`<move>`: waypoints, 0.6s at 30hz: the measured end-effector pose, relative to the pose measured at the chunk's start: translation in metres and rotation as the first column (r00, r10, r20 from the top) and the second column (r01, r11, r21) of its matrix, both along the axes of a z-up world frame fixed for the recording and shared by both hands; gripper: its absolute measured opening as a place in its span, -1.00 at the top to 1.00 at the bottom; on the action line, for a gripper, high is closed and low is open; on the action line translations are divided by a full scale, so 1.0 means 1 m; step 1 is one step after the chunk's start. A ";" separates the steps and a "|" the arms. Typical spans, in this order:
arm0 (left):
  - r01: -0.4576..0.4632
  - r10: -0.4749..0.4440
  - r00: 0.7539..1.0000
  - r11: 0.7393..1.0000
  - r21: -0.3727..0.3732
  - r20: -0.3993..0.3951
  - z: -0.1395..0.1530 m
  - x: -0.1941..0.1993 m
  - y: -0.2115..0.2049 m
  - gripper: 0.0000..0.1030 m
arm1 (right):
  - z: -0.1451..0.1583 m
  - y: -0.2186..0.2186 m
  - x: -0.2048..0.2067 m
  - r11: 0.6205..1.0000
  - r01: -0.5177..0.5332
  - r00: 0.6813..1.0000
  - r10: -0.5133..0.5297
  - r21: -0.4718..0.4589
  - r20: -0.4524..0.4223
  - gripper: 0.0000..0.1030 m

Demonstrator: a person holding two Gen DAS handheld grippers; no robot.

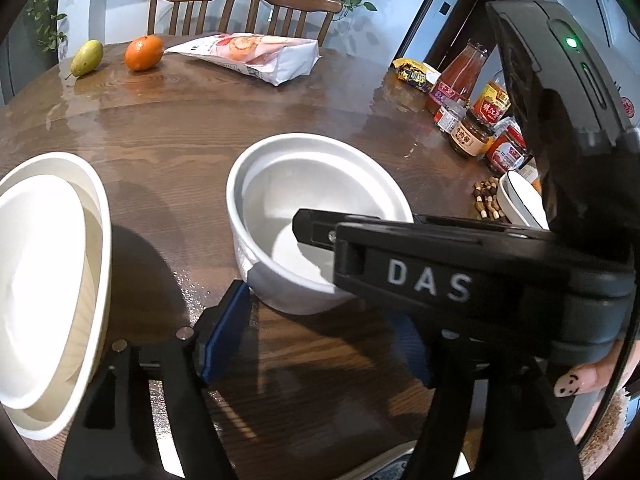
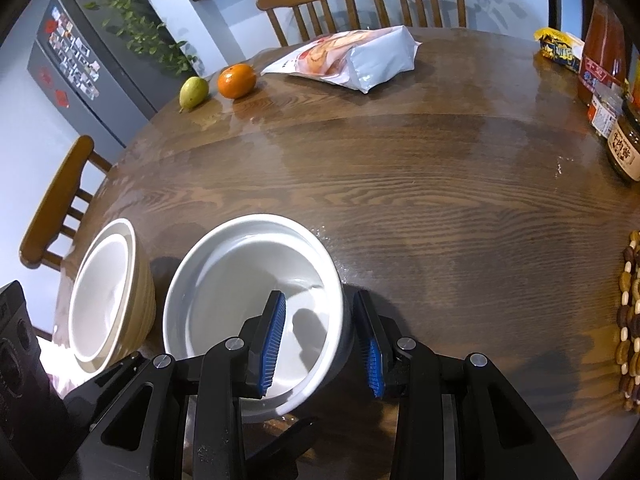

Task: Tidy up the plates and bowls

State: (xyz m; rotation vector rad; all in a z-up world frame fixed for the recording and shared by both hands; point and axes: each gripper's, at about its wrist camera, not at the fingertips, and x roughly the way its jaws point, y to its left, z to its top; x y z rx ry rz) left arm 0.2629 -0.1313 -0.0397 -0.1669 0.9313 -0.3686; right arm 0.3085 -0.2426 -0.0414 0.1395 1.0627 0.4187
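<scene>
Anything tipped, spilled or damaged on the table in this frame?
Nothing broken or spilled. The white bowl sits upright, its wall clamped by the right gripper. The beige bowl stack beside it looks slightly uneven: the inner bowl sits off-centre. Water-like specks glint on the table.

We look from the left wrist camera steeply down along the left gripper (image 1: 320, 340) onto the table (image 1: 180, 128), very near its top, facing the far chairs (image 1: 240, 8); the right gripper (image 1: 460, 264) crosses this view close to the lens; from the right wrist camera we look down along the right gripper (image 2: 320, 340) the same way, equally near; both views share the white bowl (image 1: 312, 200) (image 2: 248, 280), the stacked bowls (image 1: 48, 280) (image 2: 108, 292), the orange (image 1: 143, 53) (image 2: 236, 80) and the bag (image 1: 256, 56) (image 2: 352, 56).
</scene>
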 end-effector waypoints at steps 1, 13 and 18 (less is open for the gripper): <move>-0.001 0.001 1.000 1.000 0.002 0.001 0.000 0.000 0.000 -0.37 | 0.000 0.000 0.000 1.000 -0.006 1.000 0.006 0.004 -0.004 0.25; -0.031 0.031 1.000 0.999 0.016 0.005 0.001 -0.001 0.003 -0.25 | 0.001 0.002 -0.002 1.000 -0.017 1.000 0.017 -0.007 -0.006 0.25; -0.039 0.039 0.999 0.999 0.018 0.002 0.002 -0.001 0.004 -0.24 | 0.001 0.005 -0.003 0.999 -0.020 1.000 0.020 -0.025 0.005 0.25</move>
